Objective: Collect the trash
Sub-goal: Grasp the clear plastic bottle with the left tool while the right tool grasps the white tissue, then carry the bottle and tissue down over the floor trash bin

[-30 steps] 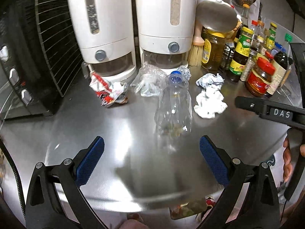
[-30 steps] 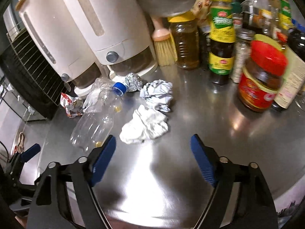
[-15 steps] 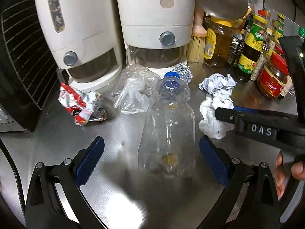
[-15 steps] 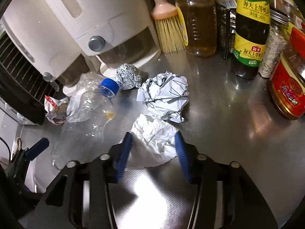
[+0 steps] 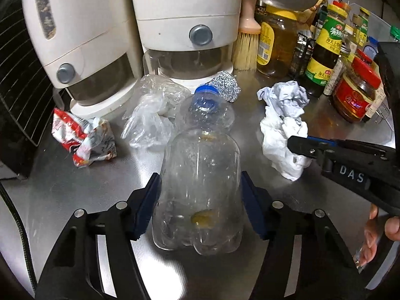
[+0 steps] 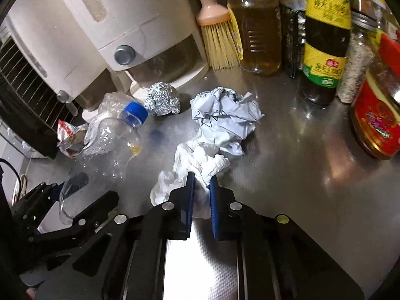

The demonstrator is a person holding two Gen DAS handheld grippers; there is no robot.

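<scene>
Left gripper [image 5: 200, 200]: jaws closing around the clear plastic bottle [image 5: 200, 175], which lies on its side on the steel counter [image 5: 62, 187], blue cap [image 5: 205, 95] pointing away; blue pads at both flanks of the wide lower body, seemingly just touching, no dent in the wall. Right gripper [image 6: 200, 190]: clamped shut on the near end of a white tissue wad [image 6: 197, 160], also on the counter, just in front of the crumpled paper ball [image 6: 225, 117].

Advice for the step in hand: squeeze the bottle gently, since thin plastic probably buckles and slips under a hard pinch; keep both pads on the broad body rather than the tapering shoulder; lift straight up so the residue of yellowish liquid inside stays put. For the tissue, raise slowly and check for trailing ends snagging the paper ball that touches it.

Trash counted on the counter: one bottle, one tissue wad, one paper ball, one foil ball [image 6: 162, 98] by the cap, one clear plastic bag [image 5: 152, 110] left of the bottle, one red-and-white snack wrapper [image 5: 82, 140] farther left. Six pieces in all.

Behind: two white dispensers [image 5: 185, 25], one brush [image 5: 246, 50], and a cluster of sauce bottles and jars, too crowded to count reliably.
</scene>
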